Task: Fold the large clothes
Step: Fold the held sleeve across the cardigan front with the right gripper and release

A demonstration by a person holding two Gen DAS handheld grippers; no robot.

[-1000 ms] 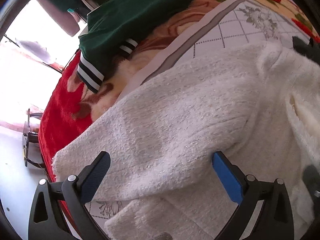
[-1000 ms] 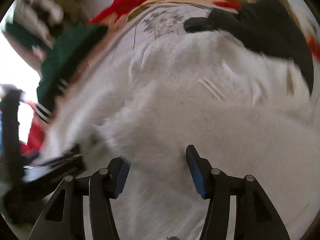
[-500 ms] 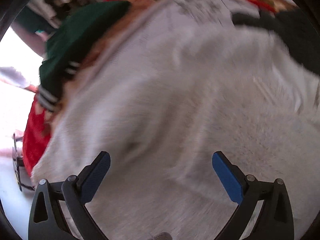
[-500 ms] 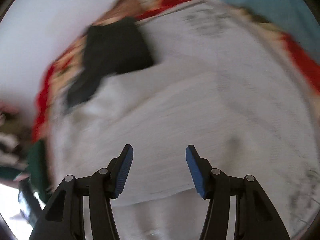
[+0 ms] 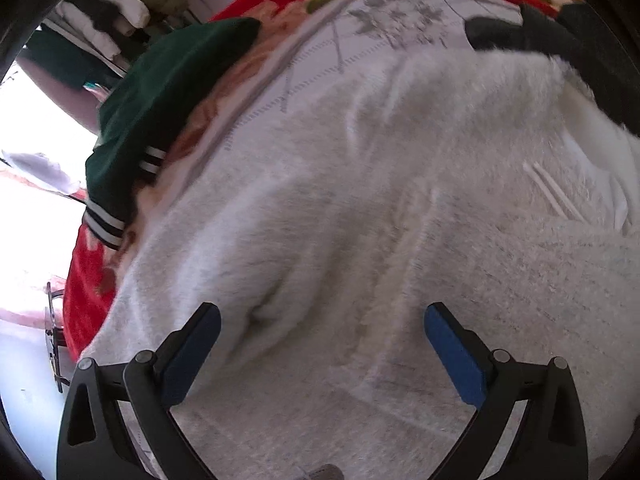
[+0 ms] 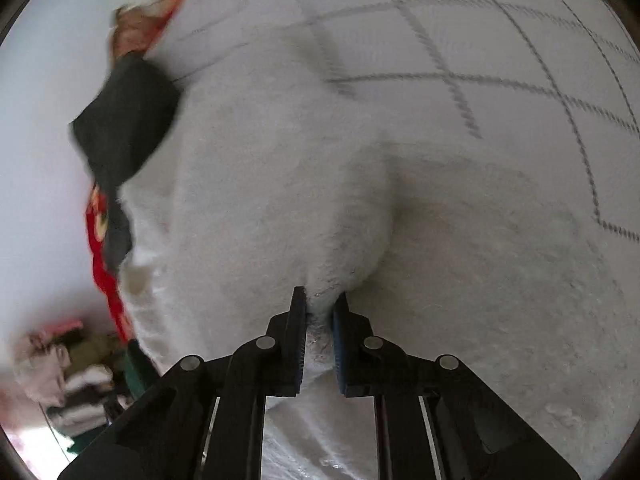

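Sweater (image 5: 400, 208): white, fluffy, spread on bed under both grippers; judged soft, light, limp, best taken at an edge or bunched fold.
Left gripper (image 5: 320, 352): jaws wide apart above the knit, holding nothing.
Right gripper (image 6: 319, 320): jaws just closed, clamped on a pinched ridge of sweater.
Left view only: green garment (image 5: 168, 92) beyond-left of gripper.
Right view only: the pinch itself; quilted sheet (image 6: 500, 40) ahead.
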